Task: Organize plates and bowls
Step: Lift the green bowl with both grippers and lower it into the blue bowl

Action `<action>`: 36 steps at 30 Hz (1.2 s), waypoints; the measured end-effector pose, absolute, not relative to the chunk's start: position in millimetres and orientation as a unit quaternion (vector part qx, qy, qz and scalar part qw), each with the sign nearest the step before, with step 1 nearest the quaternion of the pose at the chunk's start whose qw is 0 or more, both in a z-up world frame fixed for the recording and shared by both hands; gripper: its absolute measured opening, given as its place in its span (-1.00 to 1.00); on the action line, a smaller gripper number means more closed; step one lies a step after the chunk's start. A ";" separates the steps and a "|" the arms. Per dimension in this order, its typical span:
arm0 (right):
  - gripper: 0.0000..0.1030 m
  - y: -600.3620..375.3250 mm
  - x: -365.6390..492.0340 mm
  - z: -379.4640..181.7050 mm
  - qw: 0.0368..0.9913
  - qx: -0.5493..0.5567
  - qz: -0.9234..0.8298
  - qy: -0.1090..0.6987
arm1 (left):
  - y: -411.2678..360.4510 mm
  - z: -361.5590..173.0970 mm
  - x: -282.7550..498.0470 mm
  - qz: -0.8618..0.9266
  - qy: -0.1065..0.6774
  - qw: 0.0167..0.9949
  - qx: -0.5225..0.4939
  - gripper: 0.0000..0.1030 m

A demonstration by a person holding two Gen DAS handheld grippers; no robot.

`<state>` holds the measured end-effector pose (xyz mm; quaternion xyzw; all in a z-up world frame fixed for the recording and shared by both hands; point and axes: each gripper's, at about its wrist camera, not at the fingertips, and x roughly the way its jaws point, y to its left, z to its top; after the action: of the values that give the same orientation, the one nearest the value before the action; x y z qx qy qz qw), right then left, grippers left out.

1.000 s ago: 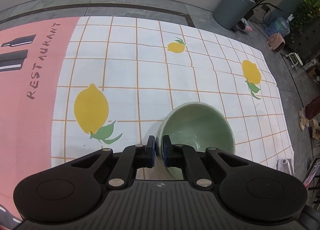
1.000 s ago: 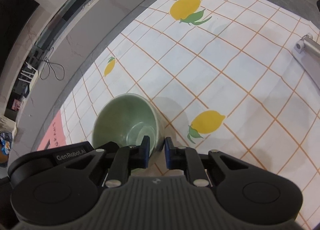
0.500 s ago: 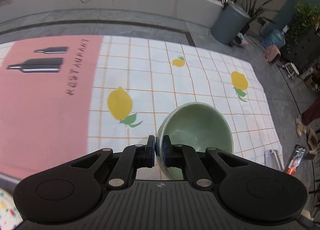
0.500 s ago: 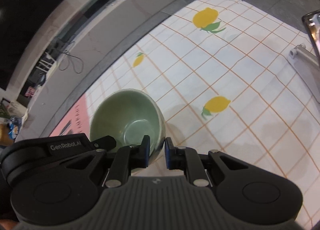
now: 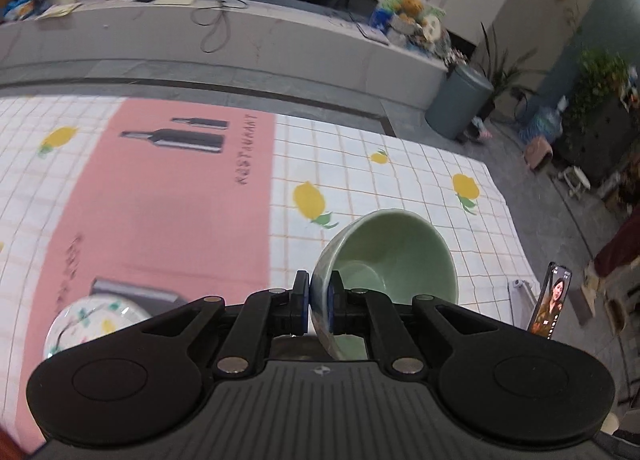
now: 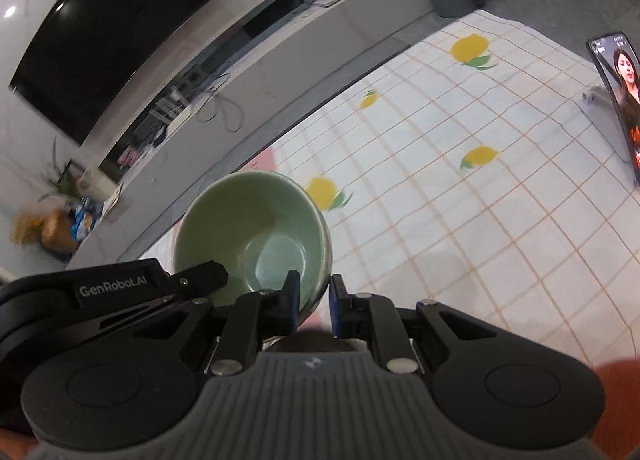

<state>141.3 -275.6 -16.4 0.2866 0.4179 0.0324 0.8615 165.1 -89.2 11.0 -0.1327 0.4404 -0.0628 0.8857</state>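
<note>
The left gripper (image 5: 318, 300) and the right gripper (image 6: 314, 302) each clamped their fingers on the near rim of the same green bowl (image 5: 390, 256), held tilted above the lemon-print cloth (image 5: 400, 180) with its pink restaurant panel (image 5: 160, 212). A floral plate (image 5: 92, 320) lay low on the left, partly cut off behind the left gripper. A propped phone (image 6: 620, 100) stood at the cloth's right edge, a grey bin (image 5: 458, 104) beyond. The bowl's base was hidden.
</note>
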 end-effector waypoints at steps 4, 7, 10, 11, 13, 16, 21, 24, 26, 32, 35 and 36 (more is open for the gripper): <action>-0.74 -256.4 118.4 -7.7 0.870 0.245 0.054 0.425 | -69.7 8.7 138.7 -0.052 0.440 0.880 -0.174 -0.82; -0.75 -254.6 107.3 -9.1 0.866 0.234 0.060 0.439 | -58.8 -2.8 125.7 -0.049 0.450 0.866 -0.211 -0.82; -0.76 -256.2 102.7 -16.1 0.857 0.235 0.061 0.455 | -52.1 -18.9 118.8 -0.042 0.462 0.852 -0.243 -0.82; -0.76 -256.0 101.3 -19.2 0.855 0.232 0.059 0.461 | -50.9 -23.5 117.6 -0.042 0.465 0.848 -0.250 -0.81; -0.76 -254.7 98.3 -25.2 0.852 0.225 0.054 0.469 | -48.6 -31.7 114.7 -0.039 0.472 0.842 -0.259 -0.81; -0.77 -255.5 95.4 -31.8 0.848 0.221 0.047 0.478 | -43.6 -43.8 110.1 -0.040 0.483 0.829 -0.279 -0.81; -0.79 -256.5 97.1 -38.9 0.845 0.218 0.037 0.487 | -44.1 -57.8 108.1 -0.033 0.491 0.820 -0.292 -0.81; -0.80 -254.2 99.2 -44.8 0.843 0.215 0.031 0.492 | -49.3 -58.7 110.7 -0.027 0.489 0.828 -0.274 -0.81; -0.80 -253.1 101.7 -48.4 0.841 0.215 0.030 0.496 | -53.8 -58.7 112.8 -0.022 0.485 0.835 -0.259 -0.81; -0.82 -252.6 108.8 -57.8 0.837 0.211 0.026 0.504 | -58.3 -66.3 114.7 -0.017 0.493 0.835 -0.242 -0.81; -0.83 -251.9 110.4 -60.9 0.837 0.206 0.022 0.507 | -61.3 -69.5 114.4 -0.018 0.497 0.835 -0.236 -0.80; -0.83 -252.0 110.6 -61.4 0.837 0.204 0.020 0.507 | -62.8 -70.0 113.9 -0.019 0.498 0.835 -0.233 -0.79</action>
<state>110.6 -252.0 -61.4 0.2044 0.5070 0.0204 0.8371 113.9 -62.8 -70.0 -0.2326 0.4976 -0.0189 0.8354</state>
